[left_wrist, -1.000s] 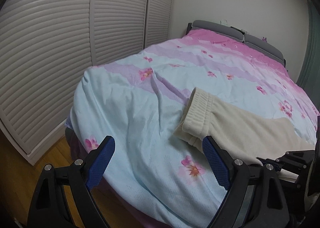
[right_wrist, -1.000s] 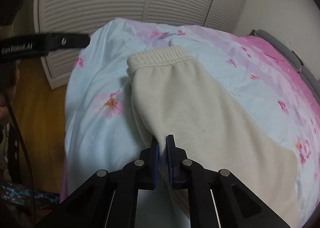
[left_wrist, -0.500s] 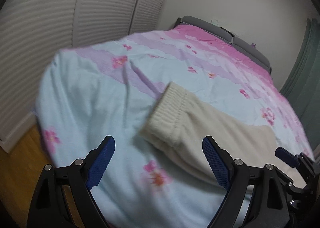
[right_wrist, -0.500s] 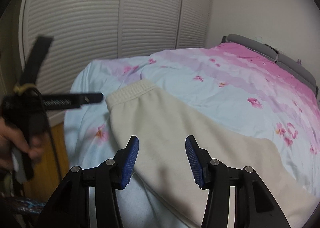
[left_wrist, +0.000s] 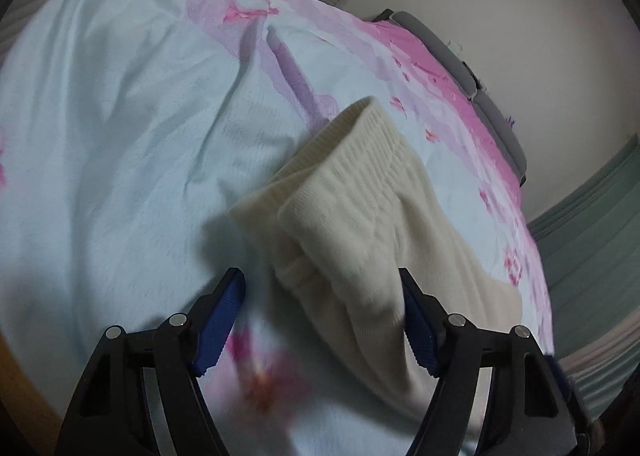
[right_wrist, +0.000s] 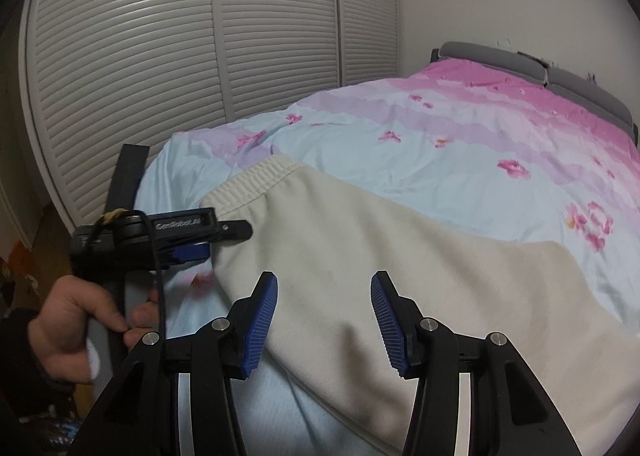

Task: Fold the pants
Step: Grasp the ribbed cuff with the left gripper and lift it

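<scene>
Cream knit pants lie on the bed, ribbed waistband toward the bed's near-left corner. My left gripper is open, its blue pads either side of the pants' near waistband corner, close above the cloth. It also shows in the right wrist view, held by a hand at the pants' left edge. My right gripper is open and empty, above the pants' near edge.
The bed carries a light blue and pink floral duvet. A grey headboard stands at the far end. White louvred wardrobe doors run along the left. Wooden floor shows at the bed's near-left corner.
My right gripper let go of the pants' edge, opened and drew back. My left gripper moved in and down to the waistband corner, still open.
</scene>
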